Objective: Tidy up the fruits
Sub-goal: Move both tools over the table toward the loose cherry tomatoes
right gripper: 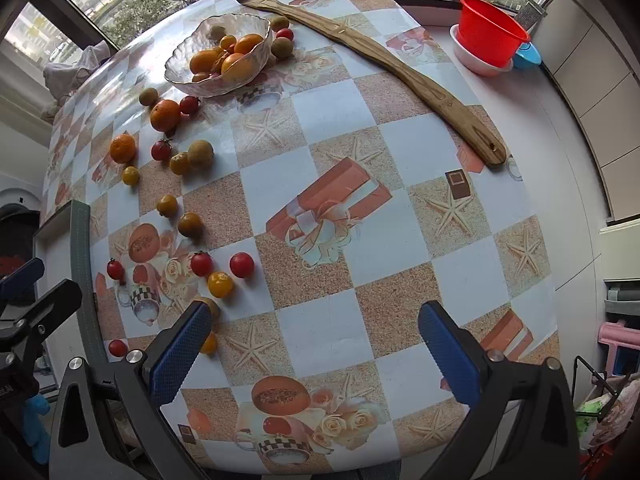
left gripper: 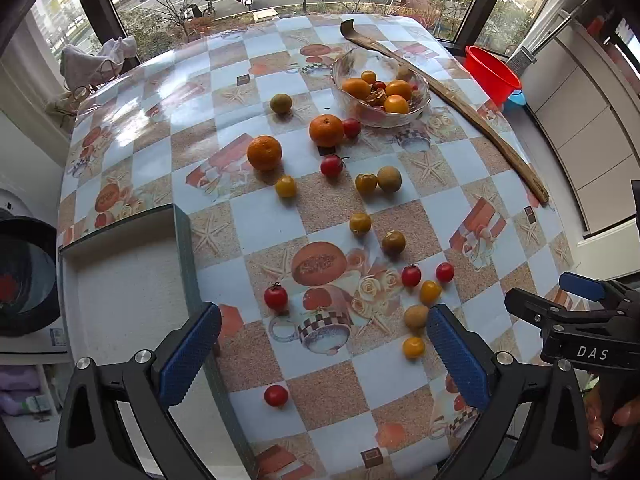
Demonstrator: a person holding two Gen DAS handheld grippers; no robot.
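The fruits lie scattered over the near and middle part of the checked tablecloth [left gripper: 400, 208]: two oranges [left gripper: 264, 152] toward the far left, red cherry tomatoes [left gripper: 275, 296] and yellow cherry tomatoes [left gripper: 429, 291] dotted about, and some dull brownish round fruits [left gripper: 389, 178] among them, too small to name. Farther back stands a glass bowl [left gripper: 420, 76] already holding oranges and small fruit, so the sorting looks partly done, with most pieces still loose on the cloth. The left gripper [left gripper: 324, 356] hovers low over the near edge with its blue pads spread wide and nothing between them; the right gripper [right gripper: 316, 348] hangs beside it to the right, likewise spread and empty. A sensible next pick would be a near piece, such as the yellow tomato [left gripper: 413, 347] just inside the left gripper's right pad. Round, smooth fruit will likely roll, so bring the pads down either side of its widest part, close gently, and lift straight up before carrying it to the bowl; the tomatoes would bruise under a hard squeeze. A long wooden back-scratcher [left gripper: 472, 112] lies just right of the bowl, and a red plastic basin [left gripper: 492, 72] sits beyond the table.
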